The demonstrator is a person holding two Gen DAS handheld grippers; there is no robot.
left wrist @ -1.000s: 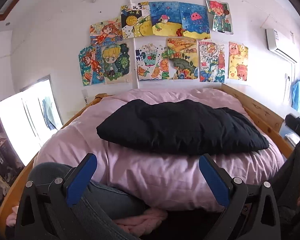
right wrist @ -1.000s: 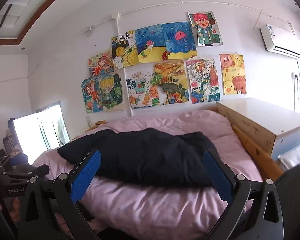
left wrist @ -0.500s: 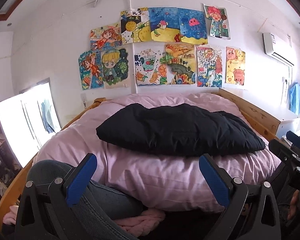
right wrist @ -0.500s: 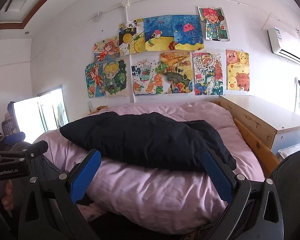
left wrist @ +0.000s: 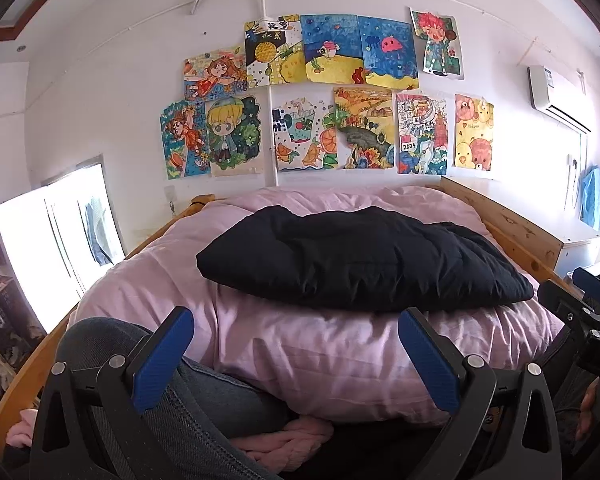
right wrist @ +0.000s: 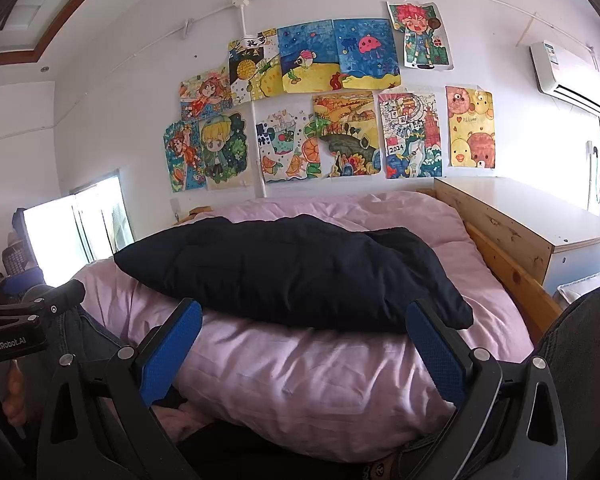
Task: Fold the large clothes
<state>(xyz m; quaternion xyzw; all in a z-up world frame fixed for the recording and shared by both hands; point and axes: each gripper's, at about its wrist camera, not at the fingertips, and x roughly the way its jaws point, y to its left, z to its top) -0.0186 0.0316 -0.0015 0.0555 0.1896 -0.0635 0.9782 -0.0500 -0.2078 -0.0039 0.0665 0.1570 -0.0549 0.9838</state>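
A bulky black garment (left wrist: 360,260) (right wrist: 292,272) lies flat on top of a puffy pink duvet (left wrist: 324,352) (right wrist: 320,380) that covers the bed. My left gripper (left wrist: 296,320) is open, its blue pads wide apart, held just short of the garment's near edge with nothing between them. My right gripper (right wrist: 304,312) is open too, hovering in front of the garment's near edge and empty. The right gripper's body (left wrist: 580,312) shows at the right edge of the left wrist view, and the left gripper's body (right wrist: 24,316) at the left edge of the right wrist view.
A wooden bed frame (left wrist: 512,232) (right wrist: 508,268) runs along the right side, with a white-topped cabinet (right wrist: 540,216) beyond it. The person's jeans-clad knee (left wrist: 112,344) is at lower left. Drawings cover the wall (left wrist: 324,96). A bright window (left wrist: 52,240) is on the left.
Both grippers have dropped lower and tilted, so the bed and garment sit higher and nearer in view. The grippers drew closer to each other. Their jaws stayed open.
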